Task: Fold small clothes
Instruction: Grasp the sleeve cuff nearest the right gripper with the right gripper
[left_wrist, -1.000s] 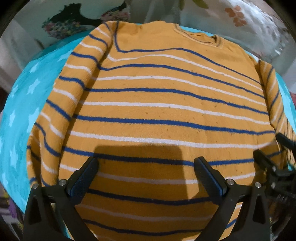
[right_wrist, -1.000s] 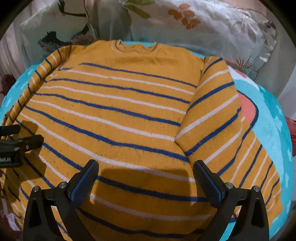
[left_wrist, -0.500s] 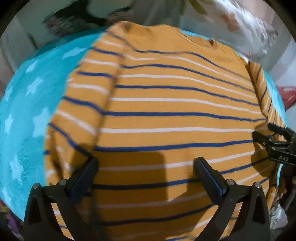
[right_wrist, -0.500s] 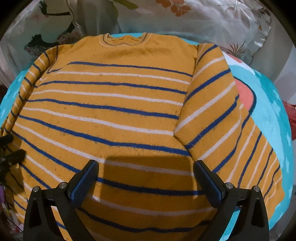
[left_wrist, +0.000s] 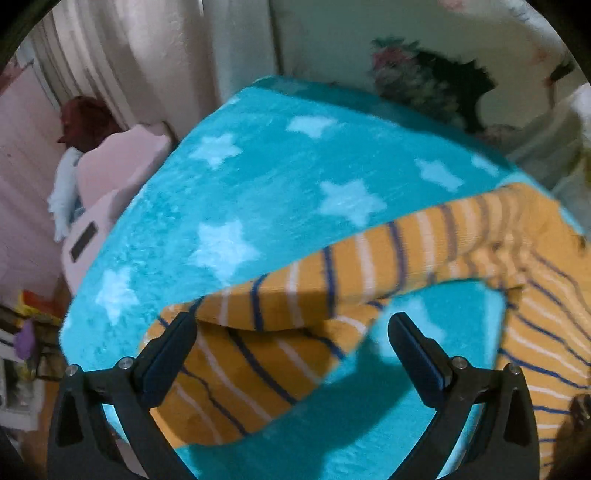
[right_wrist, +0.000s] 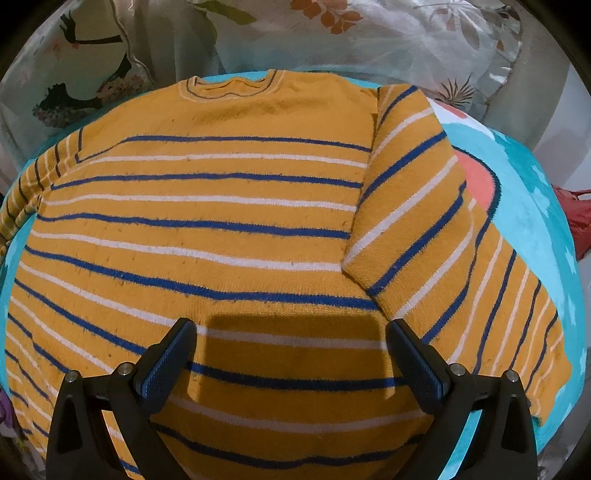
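Sweater (right_wrist: 207, 236) sleeve (left_wrist: 295, 295) amid bare blanket (left_wrist: 258, 177), beyond left hand-held gripper (left_wrist: 291, 332)

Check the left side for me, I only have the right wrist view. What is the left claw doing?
Observer: The left claw is open and grips nothing. It points at one sleeve of the striped sweater.
Operator: Is the sleeve lying against the body?
Observer: No. It angles away from the body, and the teal star blanket shows in the gap between them.
Operator: Is the cuff end flat?
Observer: It looks doubled over near the claw, one layer on top of another.
Operator: Anything past the blanket edge?
Observer: A pink piece of furniture stands beside it, with something maroon on top, too blurred to name.
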